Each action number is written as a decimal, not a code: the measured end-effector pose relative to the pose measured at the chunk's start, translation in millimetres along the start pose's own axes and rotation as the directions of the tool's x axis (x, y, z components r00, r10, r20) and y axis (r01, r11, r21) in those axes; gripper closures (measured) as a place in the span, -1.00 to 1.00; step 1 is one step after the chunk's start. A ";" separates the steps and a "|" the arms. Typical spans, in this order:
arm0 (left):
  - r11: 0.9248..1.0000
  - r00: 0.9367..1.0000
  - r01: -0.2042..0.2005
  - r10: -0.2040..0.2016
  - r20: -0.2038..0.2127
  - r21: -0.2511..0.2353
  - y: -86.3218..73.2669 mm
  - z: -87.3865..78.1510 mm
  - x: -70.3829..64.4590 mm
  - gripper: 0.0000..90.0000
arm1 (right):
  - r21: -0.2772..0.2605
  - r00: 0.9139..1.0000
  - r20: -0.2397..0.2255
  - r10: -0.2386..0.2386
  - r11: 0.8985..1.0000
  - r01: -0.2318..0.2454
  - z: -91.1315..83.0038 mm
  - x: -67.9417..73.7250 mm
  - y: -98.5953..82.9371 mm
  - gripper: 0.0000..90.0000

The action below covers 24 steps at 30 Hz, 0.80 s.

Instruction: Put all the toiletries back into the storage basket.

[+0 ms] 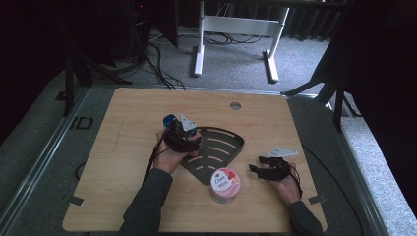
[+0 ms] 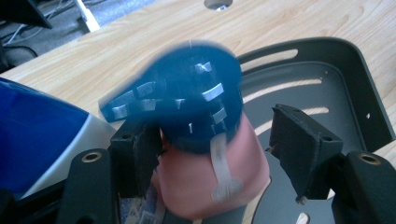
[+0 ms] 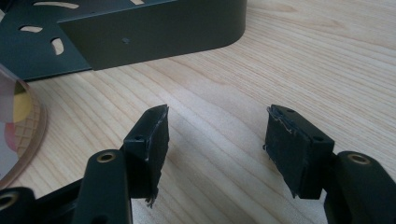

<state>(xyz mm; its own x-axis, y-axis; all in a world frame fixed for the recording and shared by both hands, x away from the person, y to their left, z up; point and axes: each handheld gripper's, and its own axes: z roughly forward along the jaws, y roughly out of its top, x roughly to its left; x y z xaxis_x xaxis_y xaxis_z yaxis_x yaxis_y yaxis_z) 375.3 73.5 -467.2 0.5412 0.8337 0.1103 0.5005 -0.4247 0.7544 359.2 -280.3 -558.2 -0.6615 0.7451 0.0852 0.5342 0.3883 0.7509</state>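
Dim high view with near-black surroundings, table [image 1: 147, 113] evenly lit without hard shadows, brighter daylight-like left gripper view, blue cap [image 2: 187, 93] motion-blurred and soft, right gripper view sharp on the wood grain, faint sheen on the dark tray wall [image 3: 154, 32]

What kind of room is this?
Probably a lab or recording studio: a wooden table ringed by dark curtains, loose cables on grey carpet, and a hand-held left gripper.
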 end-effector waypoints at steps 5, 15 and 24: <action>1.000 1.000 0.025 -0.024 0.005 -0.009 -5.7 -5.3 3.1 -0.26 | 0.021 1.000 0.012 -0.007 1.000 0.007 -0.2 3.7 1.9 -0.11; 0.998 0.999 0.045 -0.044 0.026 -0.041 -25.7 -25.3 5.5 0.04 | -0.043 0.999 0.005 -0.053 0.998 0.053 -12.5 20.1 20.6 0.12; 0.996 0.996 0.042 -0.036 0.081 -0.073 -44.7 -31.8 -8.8 0.34 | -0.105 0.995 -0.057 -0.079 0.992 0.072 -12.7 34.5 39.4 0.52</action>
<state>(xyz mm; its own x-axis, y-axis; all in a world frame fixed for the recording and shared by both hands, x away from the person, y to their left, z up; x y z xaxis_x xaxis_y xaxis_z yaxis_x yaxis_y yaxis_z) 326.7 96.4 -481.3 0.5759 0.8170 0.0298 0.4725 -0.3624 0.8034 350.7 -246.2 -517.4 -0.7301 0.6804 0.0629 0.4265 0.3819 0.8199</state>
